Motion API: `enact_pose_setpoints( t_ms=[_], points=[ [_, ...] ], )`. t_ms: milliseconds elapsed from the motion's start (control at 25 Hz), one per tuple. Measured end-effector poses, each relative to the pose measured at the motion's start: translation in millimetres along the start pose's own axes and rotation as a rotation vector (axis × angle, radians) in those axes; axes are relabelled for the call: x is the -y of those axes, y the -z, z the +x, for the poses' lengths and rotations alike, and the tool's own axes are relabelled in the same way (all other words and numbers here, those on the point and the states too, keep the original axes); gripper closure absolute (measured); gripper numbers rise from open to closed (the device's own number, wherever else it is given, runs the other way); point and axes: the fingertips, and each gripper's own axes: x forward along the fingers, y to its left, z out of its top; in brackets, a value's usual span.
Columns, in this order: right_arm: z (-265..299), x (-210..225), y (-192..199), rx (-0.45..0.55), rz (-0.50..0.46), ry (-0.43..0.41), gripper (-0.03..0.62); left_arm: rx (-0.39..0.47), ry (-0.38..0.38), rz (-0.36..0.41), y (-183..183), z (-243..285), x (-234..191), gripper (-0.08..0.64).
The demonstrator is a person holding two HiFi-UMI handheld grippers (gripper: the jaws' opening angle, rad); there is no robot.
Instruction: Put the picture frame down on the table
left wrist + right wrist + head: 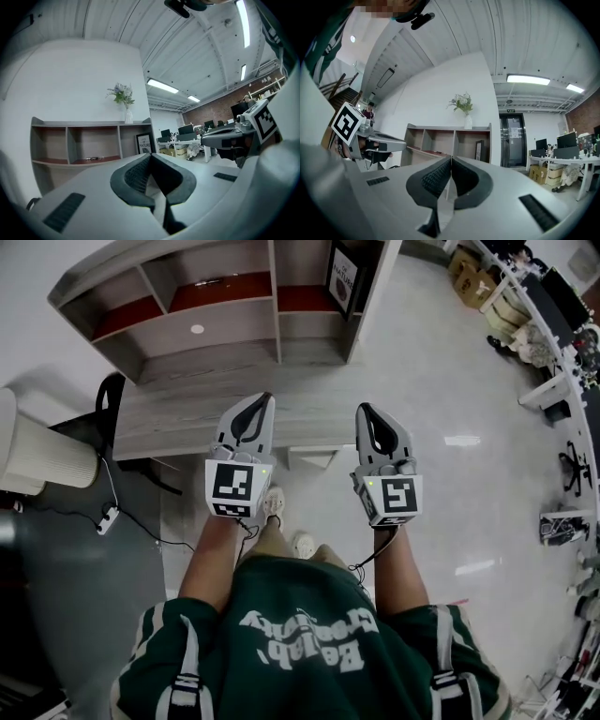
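Note:
The picture frame (pixel 343 277) is black with a white print and stands upright in the right-hand compartment of a grey shelf unit (pixel 211 301). It also shows as the picture frame (pixel 144 143) in the left gripper view and the picture frame (pixel 479 151) in the right gripper view. A grey wooden table (pixel 178 423) lies in front of the shelf. My left gripper (pixel 265 399) and right gripper (pixel 364 411) are held level side by side, pointing at the shelf, well short of the frame. Both are shut with nothing between the jaws, as the left gripper (pixel 150 155) and right gripper (pixel 451 159) show.
A vase of flowers (pixel 124 101) stands on top of the shelf, and a small item (pixel 93 159) lies in the middle compartment. A black chair (pixel 108 399) and a white cylinder (pixel 37 456) are at the left. Office desks (pixel 553 324) line the right side.

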Motion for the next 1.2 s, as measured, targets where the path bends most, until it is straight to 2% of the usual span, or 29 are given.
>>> enact_pose_setpoints(
  t_ms=[200, 440, 760, 1200],
  points=[
    [-34.7, -21.5, -1.7, -0.001, 0.008, -0.015, 0.557, -0.010, -0.009, 0.019, -0.9, -42.2, 17.6, 0.541],
    [-55.5, -41.3, -14.4, 0.012, 0.017, -0.029, 0.557, 0.001, -0.019, 0.035, -10.5, -69.4, 28.6, 0.541],
    [-60.7, -47.3, -23.9, 0.005, 0.027, -0.025, 0.557, 0.027, 0.004, 0.038, -22.1, -73.6, 32.0, 0.541],
    [-53.9, -48.0, -25.4, -0.001, -0.006, -0.026, 0.557, 0.032, -0.004, 0.033, -21.2, -69.7, 26.4, 0.541]
  ],
)
